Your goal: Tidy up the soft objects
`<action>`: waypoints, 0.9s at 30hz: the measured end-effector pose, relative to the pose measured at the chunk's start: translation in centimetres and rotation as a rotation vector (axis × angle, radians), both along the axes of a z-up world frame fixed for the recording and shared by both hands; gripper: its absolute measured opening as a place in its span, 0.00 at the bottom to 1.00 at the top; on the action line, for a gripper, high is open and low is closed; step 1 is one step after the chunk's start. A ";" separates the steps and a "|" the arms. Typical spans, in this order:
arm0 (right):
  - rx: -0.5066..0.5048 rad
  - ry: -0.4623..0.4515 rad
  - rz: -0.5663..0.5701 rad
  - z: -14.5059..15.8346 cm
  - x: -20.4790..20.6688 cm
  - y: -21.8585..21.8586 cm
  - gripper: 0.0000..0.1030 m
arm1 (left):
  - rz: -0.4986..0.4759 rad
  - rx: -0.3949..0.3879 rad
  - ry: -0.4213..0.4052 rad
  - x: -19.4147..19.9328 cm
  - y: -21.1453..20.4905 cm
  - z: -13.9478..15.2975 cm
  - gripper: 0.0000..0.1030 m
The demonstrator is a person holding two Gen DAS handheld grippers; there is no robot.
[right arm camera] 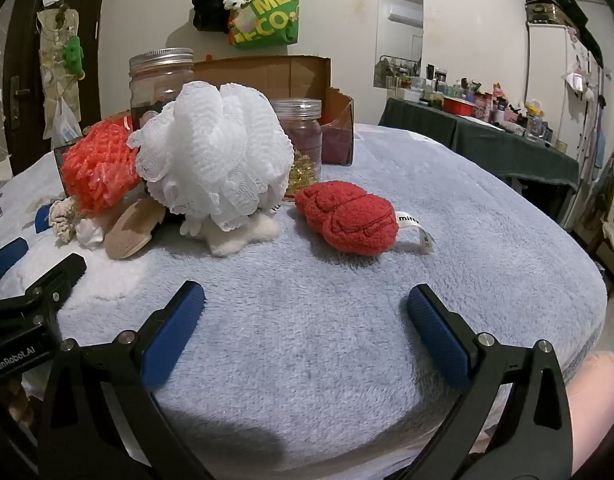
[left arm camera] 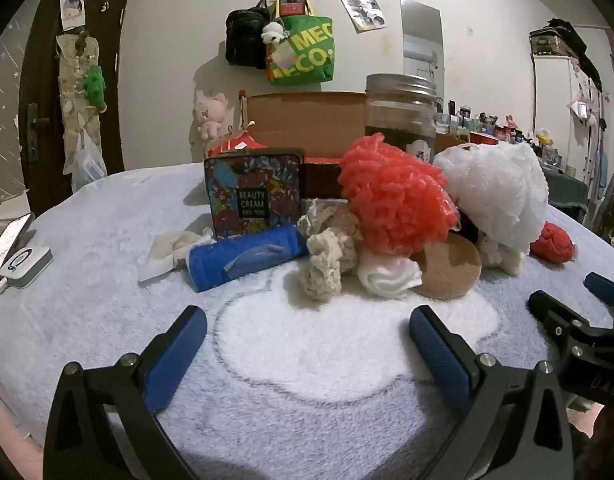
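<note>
Both grippers wide open, nothing between the jaws, both low over the pale blue fleece blanket [right arm camera: 347, 360].

Right gripper [right arm camera: 306, 304]: the red plush toy [right arm camera: 349, 220] lies straight ahead and slightly right of its centre line, apart from the pile, long axis running upper-left to lower-right across the view, white tag at its right end. The right gripper is nearer to it; in the left wrist view it sits far right, half hidden behind the white mesh bath pouf [left arm camera: 497, 196].

Left gripper [left arm camera: 308, 326]: faces the heap instead. Rolled blue cloth [left arm camera: 247, 258] ahead-left, long axis roughly crosswise; beige crocheted piece [left arm camera: 327, 248], coral mesh pouf [left arm camera: 395, 196] and a round tan pad [left arm camera: 447, 268] ahead-right.

Hidden: a small white plush under the white pouf shows only feet. Cardboard box [left arm camera: 307, 116] behind, probably the destination; its inside is not visible. Tall glass jar contents unclear.
</note>
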State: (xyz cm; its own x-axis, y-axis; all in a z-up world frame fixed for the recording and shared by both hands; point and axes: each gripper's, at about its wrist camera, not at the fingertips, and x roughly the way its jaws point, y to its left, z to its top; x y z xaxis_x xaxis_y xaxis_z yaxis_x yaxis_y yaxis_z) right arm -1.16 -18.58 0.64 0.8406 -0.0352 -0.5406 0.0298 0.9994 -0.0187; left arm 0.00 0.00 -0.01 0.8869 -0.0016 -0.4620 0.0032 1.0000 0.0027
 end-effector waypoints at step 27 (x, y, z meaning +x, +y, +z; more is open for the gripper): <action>0.001 -0.005 0.000 0.0 -0.2 0.0 1.00 | -0.001 -0.005 0.002 0.0 0.0 0.0 1.00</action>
State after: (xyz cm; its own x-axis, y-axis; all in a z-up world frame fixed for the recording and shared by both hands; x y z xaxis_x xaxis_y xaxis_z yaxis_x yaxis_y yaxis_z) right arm -1.33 -18.60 0.63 0.8435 -0.0348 -0.5361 0.0300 0.9994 -0.0176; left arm 0.02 0.04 0.02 0.8858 -0.0049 -0.4640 0.0041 1.0000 -0.0026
